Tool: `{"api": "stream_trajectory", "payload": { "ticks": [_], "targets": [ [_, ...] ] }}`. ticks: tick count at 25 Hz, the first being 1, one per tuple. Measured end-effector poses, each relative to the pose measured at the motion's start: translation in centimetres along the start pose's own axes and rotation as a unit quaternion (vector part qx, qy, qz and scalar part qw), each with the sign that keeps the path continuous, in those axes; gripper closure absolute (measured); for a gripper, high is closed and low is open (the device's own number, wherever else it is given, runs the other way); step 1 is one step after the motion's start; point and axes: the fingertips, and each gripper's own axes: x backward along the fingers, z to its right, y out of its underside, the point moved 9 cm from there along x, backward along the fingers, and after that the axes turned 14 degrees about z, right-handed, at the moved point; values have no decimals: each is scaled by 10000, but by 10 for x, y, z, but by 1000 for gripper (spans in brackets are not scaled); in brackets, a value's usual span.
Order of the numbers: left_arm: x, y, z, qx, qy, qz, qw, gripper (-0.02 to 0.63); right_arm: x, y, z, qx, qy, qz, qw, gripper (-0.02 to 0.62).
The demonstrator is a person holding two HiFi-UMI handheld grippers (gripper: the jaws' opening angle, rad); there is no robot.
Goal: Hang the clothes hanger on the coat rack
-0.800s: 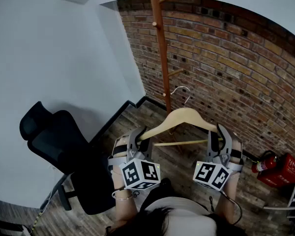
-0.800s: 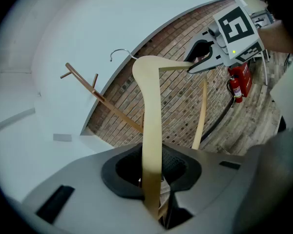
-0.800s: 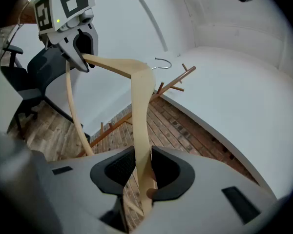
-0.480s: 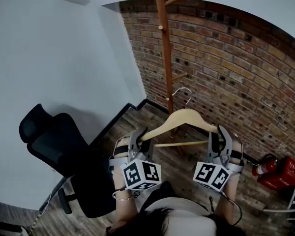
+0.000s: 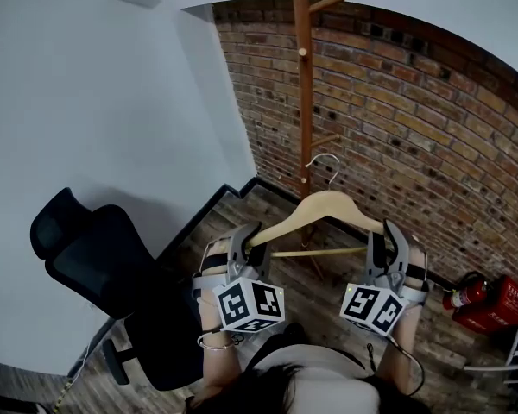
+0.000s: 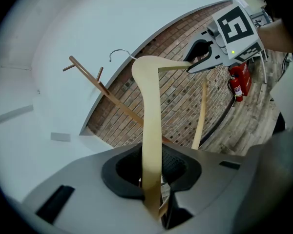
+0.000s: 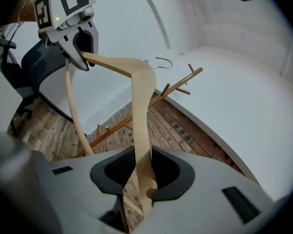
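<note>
Head view: the wooden clothes hanger (image 5: pixel 324 205) is held out in front of the person. The left hand-held gripper (image 5: pixel 249 234) is clamped on one arm end and the right hand-held gripper (image 5: pixel 382 234) on the other. Since the earlier frame the coat rack (image 5: pixel 304 76) pole stands nearer the metal hook (image 5: pixel 325 164), seemingly just short of touching.

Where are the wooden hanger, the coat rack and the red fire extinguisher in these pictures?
wooden hanger (image 5: pixel 326 202): head view, on the middle of its curved top.
coat rack (image 5: pixel 304 84): head view, on its upright pole.
red fire extinguisher (image 5: pixel 464 285): head view, on its red body.
</note>
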Motion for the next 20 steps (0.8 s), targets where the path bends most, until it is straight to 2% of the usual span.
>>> {"api": "stream_trajectory", "payload": {
  "ticks": [20],
  "targets": [
    [-22,29,-22,-95,183,225,9995,522,-25,-18,-10,40,83,-255,9996,480]
  ]
}}
